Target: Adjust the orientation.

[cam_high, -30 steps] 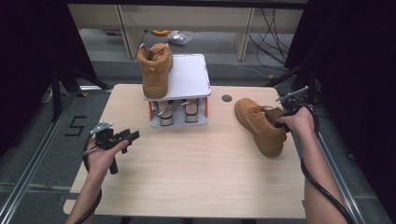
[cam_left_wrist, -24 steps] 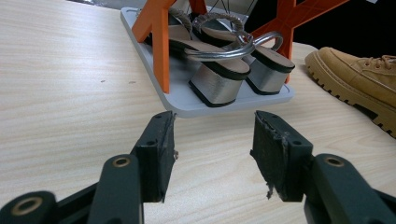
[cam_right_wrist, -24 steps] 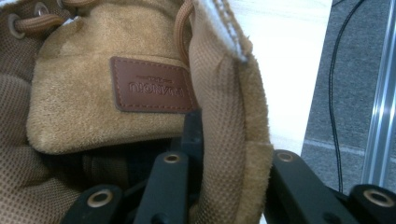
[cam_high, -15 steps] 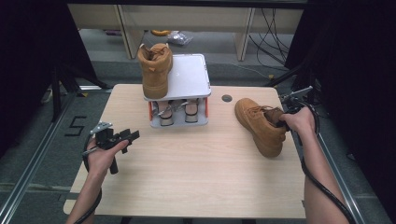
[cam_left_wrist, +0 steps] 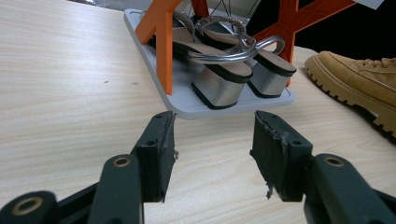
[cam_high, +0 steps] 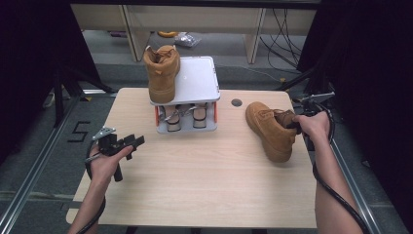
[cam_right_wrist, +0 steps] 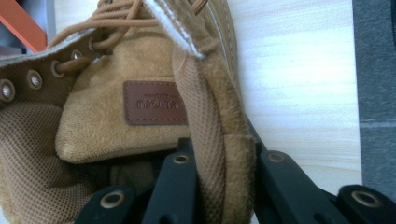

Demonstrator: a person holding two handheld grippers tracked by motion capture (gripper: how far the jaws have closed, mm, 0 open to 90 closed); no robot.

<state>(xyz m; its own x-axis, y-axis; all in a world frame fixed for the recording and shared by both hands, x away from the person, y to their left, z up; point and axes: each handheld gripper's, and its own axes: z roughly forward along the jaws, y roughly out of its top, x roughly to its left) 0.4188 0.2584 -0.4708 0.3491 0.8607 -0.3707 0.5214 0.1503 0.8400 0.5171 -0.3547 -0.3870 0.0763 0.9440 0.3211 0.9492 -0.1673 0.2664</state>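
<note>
The pale wooden table (cam_high: 195, 195) carries a small white two-tier shoe rack with orange struts (cam_high: 197, 80) at its far middle. One tan suede lace-up boot (cam_high: 162, 73) stands on the rack's top shelf, left of centre; its mate, the second tan boot (cam_high: 270, 129), lies on the table well to the rack's right. That makes two boots, plus two silver block-heeled sandals (cam_left_wrist: 224, 74) on the lower shelf.

The step in hand looks like picking up the second boot. The right gripper (cam_right_wrist: 219, 186) has just been closing its jaws, and they now pinch the padded heel collar between them. The left gripper (cam_high: 129, 144) waits near the table's left edge, jaws apart with nothing in them.

Next, I judge, comes lifting this boot and setting it on the bare part of the top shelf beside its mate.
</note>
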